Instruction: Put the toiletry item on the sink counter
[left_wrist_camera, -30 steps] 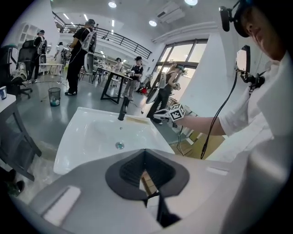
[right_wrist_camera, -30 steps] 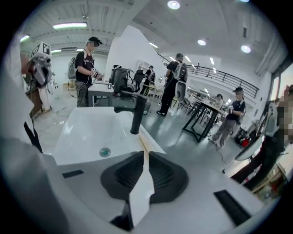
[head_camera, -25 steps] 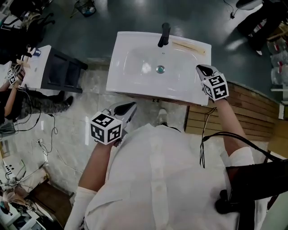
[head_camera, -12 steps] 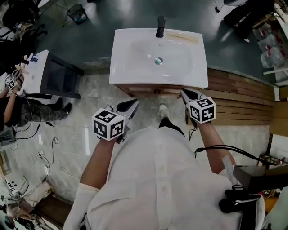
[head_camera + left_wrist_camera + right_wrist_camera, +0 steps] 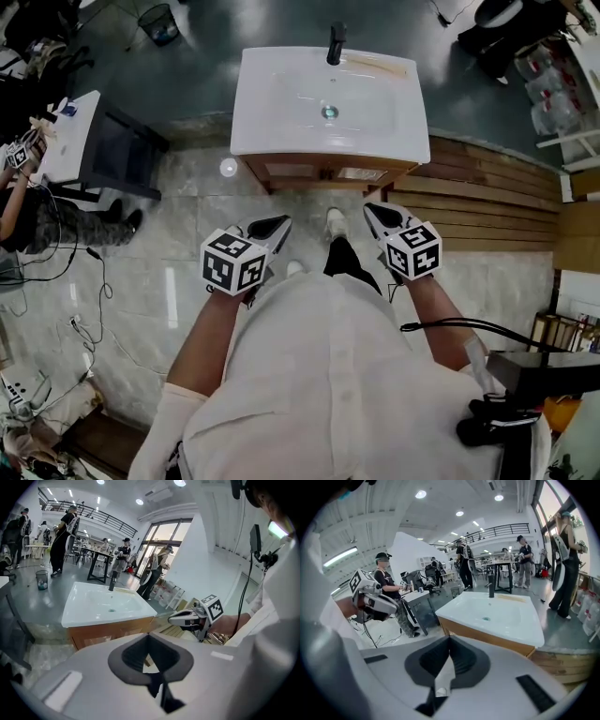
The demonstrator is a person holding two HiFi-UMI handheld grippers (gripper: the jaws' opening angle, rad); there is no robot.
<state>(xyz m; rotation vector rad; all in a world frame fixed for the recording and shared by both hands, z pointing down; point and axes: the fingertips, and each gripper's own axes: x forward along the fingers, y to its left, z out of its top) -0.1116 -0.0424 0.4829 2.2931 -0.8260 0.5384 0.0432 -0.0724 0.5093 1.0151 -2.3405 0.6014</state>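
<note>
Sink counter (image 5: 416, 142) holds a black faucet (image 5: 335, 43), pale strip (image 5: 378, 64).

The head view looks steeply down from high over the person, with the sink (image 5: 329, 101) ahead and well apart. Each gripper view sits lower, nearly level, facing the sink from its front. All three share the sink and its faucet (image 5: 335, 43).

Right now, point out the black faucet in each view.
Head view: faucet top centre, at the white sink's far edge.
Left gripper view: faucet left of centre, at the sink's far edge.
Right gripper view: faucet right of centre, same edge.
Shared landmark: the drain below it.
</note>
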